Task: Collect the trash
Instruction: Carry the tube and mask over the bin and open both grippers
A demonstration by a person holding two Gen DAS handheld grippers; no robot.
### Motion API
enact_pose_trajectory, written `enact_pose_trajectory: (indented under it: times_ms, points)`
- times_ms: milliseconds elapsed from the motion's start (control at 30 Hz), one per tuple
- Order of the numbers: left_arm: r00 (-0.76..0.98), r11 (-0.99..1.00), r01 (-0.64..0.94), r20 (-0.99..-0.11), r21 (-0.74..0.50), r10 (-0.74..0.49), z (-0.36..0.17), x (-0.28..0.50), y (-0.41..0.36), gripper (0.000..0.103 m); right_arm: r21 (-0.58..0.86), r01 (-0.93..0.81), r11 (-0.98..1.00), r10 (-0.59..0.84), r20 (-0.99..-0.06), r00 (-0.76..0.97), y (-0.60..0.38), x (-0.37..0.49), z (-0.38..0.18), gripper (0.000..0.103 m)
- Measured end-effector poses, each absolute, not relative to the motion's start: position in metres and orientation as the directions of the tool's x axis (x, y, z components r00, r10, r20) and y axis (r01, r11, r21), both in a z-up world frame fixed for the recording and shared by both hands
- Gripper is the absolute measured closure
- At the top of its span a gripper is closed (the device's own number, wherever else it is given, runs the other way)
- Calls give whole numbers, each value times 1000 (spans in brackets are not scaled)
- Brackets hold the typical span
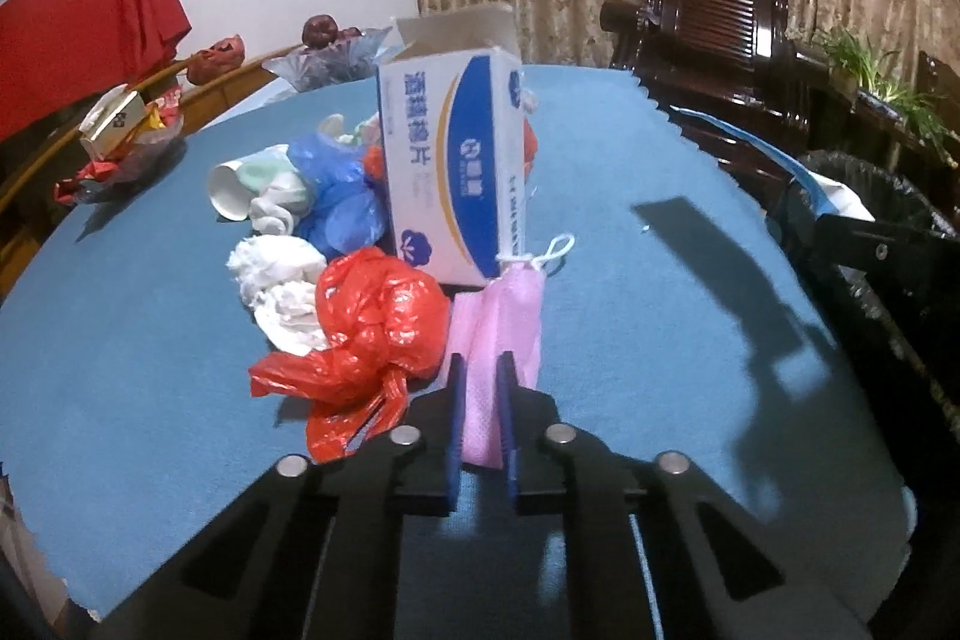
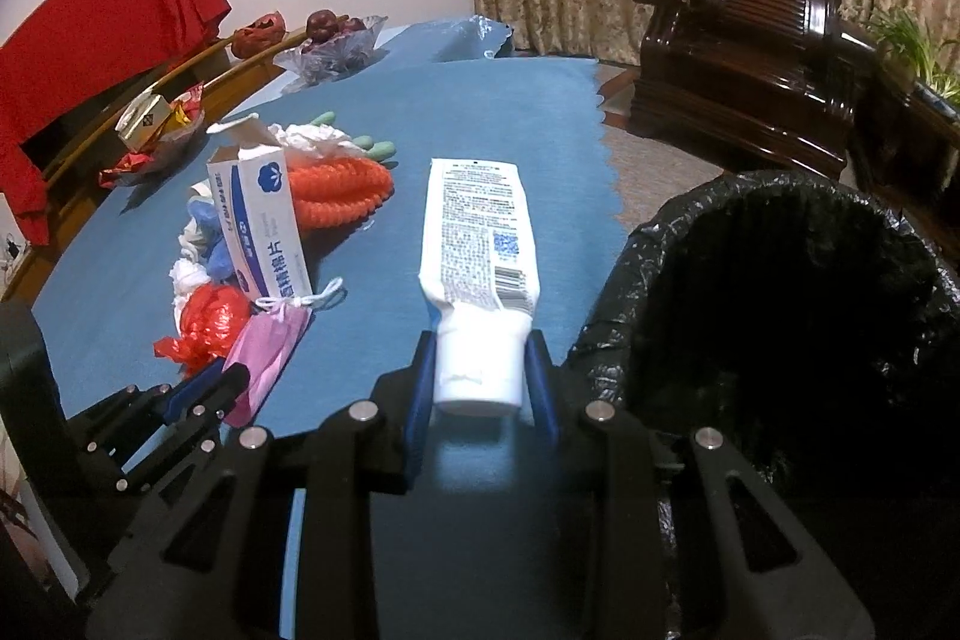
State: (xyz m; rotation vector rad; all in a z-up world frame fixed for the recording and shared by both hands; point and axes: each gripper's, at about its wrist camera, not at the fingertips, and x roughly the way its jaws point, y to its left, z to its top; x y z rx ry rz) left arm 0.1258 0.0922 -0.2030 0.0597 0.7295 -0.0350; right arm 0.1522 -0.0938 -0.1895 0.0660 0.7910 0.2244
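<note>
Step in hand: both tongs are loaded with one piece of trash each, so by the look of it this is the carry-to-bin stage, not picking.
Right tongs [image 2: 480, 376]: narrowed onto the cap end of a white tube [image 2: 477, 244], a blue pad on each side of the cap; the tube body sticks out forward over the table [image 2: 480, 112].
Left tongs [image 1: 480, 418]: nearly closed, pinching the lower part of a pink face mask [image 1: 501, 334]; its white ear loops trail forward toward the white and blue box [image 1: 450, 166].
Whether the mask is lifted clear of the table: cannot tell.
Bin [image 2: 780, 280]: black-lined, mouth open, just beside the table edge and to the right of the tube.
Trash left: red plastic bag [image 1: 372, 328], white tissues [image 1: 276, 280], blue bag [image 1: 342, 196], paper cup [image 1: 228, 196], orange ribbed hose [image 2: 336, 196], all in a pile around the box.
Next move, judged: swing the tube right until it is over the bin mouth, then open; the mask follows.
Risk: the limp mask could snag the red bag that touches it.
</note>
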Motion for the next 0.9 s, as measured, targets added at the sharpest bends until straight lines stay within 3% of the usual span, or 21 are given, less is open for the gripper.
enact_pose_trajectory:
  times_ms: [367,900]
  points:
    - [792,988,143,-592,-58,-150,-146,110,68,99,145,-128,981,192,-651,735,-124,130,-161,74]
    - [738,914,400,-567,-69,-366,-122,111,-54,99,87,153,984,-57,-664,745,-249,70,-162,74]
